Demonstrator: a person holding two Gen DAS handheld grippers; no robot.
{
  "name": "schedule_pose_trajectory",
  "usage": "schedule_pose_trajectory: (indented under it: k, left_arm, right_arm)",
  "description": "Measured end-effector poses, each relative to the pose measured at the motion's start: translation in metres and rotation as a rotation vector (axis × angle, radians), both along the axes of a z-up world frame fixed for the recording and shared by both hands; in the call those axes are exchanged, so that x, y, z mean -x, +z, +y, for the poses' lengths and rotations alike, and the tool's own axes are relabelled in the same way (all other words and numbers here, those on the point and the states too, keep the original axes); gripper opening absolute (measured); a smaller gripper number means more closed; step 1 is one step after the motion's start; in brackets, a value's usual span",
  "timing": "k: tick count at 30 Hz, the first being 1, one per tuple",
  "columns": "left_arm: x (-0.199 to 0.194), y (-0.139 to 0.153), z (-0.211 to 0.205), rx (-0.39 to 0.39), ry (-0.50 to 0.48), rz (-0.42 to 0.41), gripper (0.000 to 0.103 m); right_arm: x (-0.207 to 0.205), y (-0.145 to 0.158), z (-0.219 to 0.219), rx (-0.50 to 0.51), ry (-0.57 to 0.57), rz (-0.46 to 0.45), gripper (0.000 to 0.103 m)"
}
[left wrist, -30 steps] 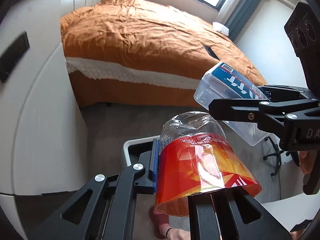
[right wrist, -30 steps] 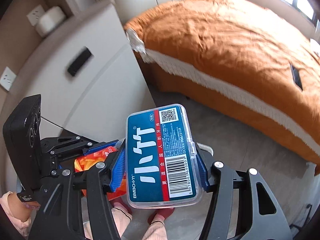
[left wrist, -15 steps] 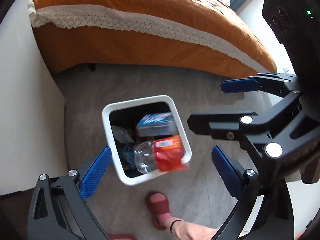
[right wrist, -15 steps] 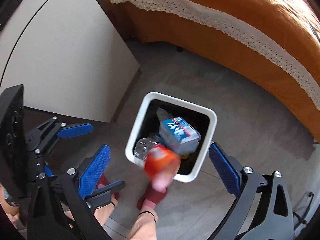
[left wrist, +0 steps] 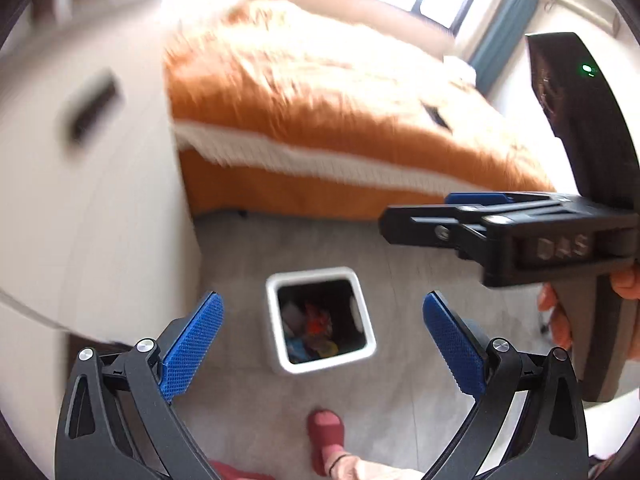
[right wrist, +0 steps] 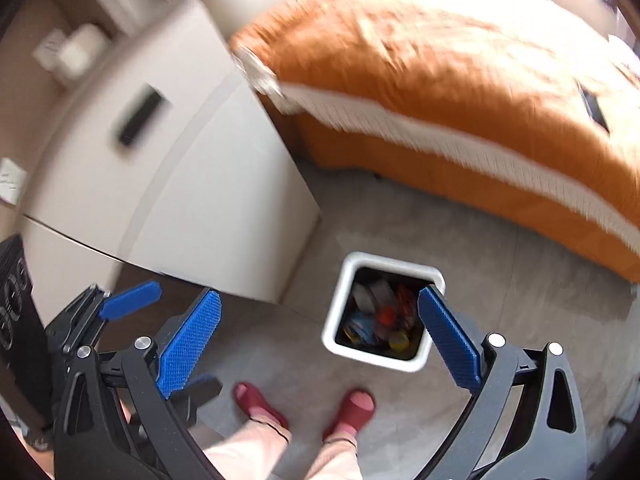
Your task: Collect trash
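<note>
A white square trash bin (left wrist: 316,276) stands on the grey floor and holds a red-labelled bottle (left wrist: 316,320) among other blurred trash. My left gripper (left wrist: 320,300) hangs above it, open, nothing between its blue pads. In the right wrist view the bin (right wrist: 360,260) lies right of centre, the red label (right wrist: 384,314) showing inside. My right gripper (right wrist: 320,294) is open and empty too, its right pad over the bin's edge. A blue pad (right wrist: 130,300) of the left gripper shows at the lower left there. The right gripper (left wrist: 420,212) reaches in from the right.
An orange-covered bed (left wrist: 320,100) with a white lace trim fills the back. A white cabinet (left wrist: 80,200) stands to the bin's left. The person's feet in red slippers (right wrist: 256,400) are just in front of the bin. A hand (left wrist: 556,312) grips the right tool's handle.
The bottle and the blue-labelled box left the grippers and fell into the bin. Both grippers went from shut to wide open. Since then both views have lifted and the bin looks smaller.
</note>
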State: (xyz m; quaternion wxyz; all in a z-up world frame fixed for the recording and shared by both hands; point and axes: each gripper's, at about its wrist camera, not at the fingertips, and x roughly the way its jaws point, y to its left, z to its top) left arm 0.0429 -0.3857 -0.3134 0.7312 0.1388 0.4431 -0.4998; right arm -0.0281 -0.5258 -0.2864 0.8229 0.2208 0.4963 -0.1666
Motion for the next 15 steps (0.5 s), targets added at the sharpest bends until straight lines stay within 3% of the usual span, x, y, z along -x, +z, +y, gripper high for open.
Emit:
schedule_pose_trajectory:
  k: [3, 10, 15]
  left_arm:
    - [-0.006, 0.049, 0.032, 0.032, 0.057, -0.063, 0.098]
    - [-0.031, 0.133, 0.102, 0.106, 0.204, -0.151, 0.098]
    - [-0.040, 0.178, 0.151, 0.130, 0.309, -0.248, 0.098]
  right_arm:
    - [-0.019, 0.049, 0.026, 0.066, 0.057, -0.078, 0.098]
    - [-0.056, 0.141, 0.093, 0.180, 0.183, -0.265, 0.098]
    - [-0.079, 0.174, 0.140, 0.215, 0.283, -0.333, 0.098]
